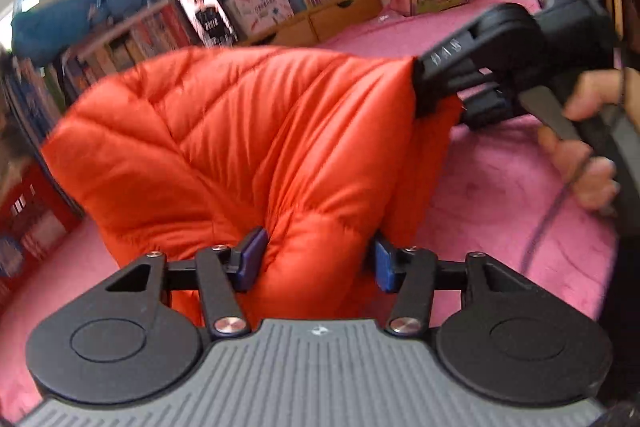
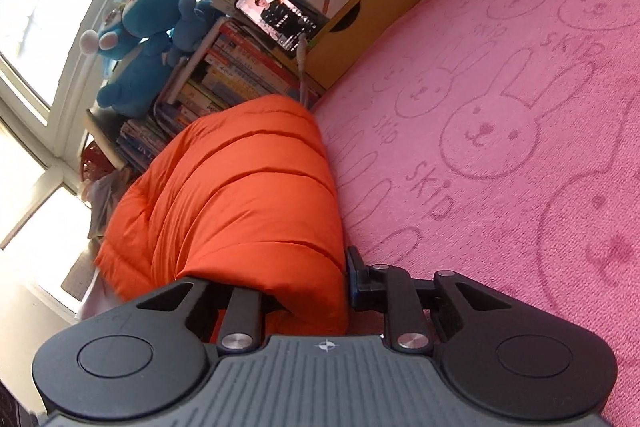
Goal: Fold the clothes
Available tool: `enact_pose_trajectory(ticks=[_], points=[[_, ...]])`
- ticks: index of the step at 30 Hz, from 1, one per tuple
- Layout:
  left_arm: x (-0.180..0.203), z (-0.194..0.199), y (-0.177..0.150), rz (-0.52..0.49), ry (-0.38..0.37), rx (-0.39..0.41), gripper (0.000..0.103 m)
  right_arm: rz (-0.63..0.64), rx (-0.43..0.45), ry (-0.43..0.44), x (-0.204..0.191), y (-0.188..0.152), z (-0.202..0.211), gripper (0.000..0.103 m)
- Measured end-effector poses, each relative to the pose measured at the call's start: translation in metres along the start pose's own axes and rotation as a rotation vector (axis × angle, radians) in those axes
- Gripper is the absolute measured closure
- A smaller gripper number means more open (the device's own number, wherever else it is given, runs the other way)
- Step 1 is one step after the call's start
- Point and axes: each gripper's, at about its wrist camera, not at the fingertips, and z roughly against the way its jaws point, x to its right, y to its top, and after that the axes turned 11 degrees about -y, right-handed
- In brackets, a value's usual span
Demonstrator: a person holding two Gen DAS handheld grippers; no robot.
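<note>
1. You held an orange padded jacket (image 1: 240, 155) above a pink bunny-print blanket (image 2: 500, 107); the garment hung bunched between your two tools, its bulk sagging toward the left of the scene, near the bookshelf (image 2: 248, 67).
2. Your left gripper (image 1: 316, 259) stood about half open, its blue pads (image 1: 254, 257) pressed into a thick fold of the quilting; the fold filled the gap, so the jaws looked clamped on it.
3. Your right gripper (image 1: 434, 83) was nearly shut on a thinner edge at the jacket's far right corner; in the right wrist view one finger was buried in the fabric and the other lay against it; your hand (image 1: 584, 147) gripped the handle.
4. The jacket's long axis ran roughly from the near left grip to the far right grip; it lay directly ahead of both tools, each already touching it, so neither was nearer.
5. The next fold would probably turn on keeping that line taut while lowering it to the blanket; the slippery shell could slide out of the wider left hold.
</note>
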Motion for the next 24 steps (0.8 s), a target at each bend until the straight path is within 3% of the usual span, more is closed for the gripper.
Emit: enact_pose_trajectory(ticks=[5, 10, 16, 18, 20, 21, 23, 24], points=[[0.000, 0.009, -0.014, 0.058, -0.011, 0.000, 0.050, 0.017, -0.003, -0.006, -0.003, -0.001, -0.003, 0.082], [0.003, 0.013, -0.015, 0.052, -0.006, 0.001, 0.050, 0.008, -0.012, 0.005, 0.000, 0.002, -0.004, 0.082], [-0.002, 0.020, -0.025, 0.095, -0.029, 0.016, 0.050, 0.006, -0.013, 0.018, 0.005, 0.007, 0.000, 0.073], [-0.003, 0.020, -0.026, 0.123, -0.029, 0.024, 0.048, 0.010, -0.039, 0.052, 0.005, 0.008, 0.005, 0.066], [-0.005, 0.021, -0.028, 0.142, -0.033, 0.034, 0.047, 0.014, -0.064, 0.086, 0.004, 0.008, 0.011, 0.044], [-0.006, 0.021, -0.029, 0.151, -0.035, 0.039, 0.046, 0.018, -0.074, 0.100, 0.004, 0.008, 0.015, 0.038], [-0.008, 0.022, -0.030, 0.167, -0.039, 0.048, 0.045, 0.048, -0.086, 0.107, 0.002, 0.005, 0.026, 0.014], [-0.008, 0.022, -0.031, 0.170, -0.040, 0.051, 0.045, 0.070, -0.093, 0.115, -0.002, 0.002, 0.030, 0.008]])
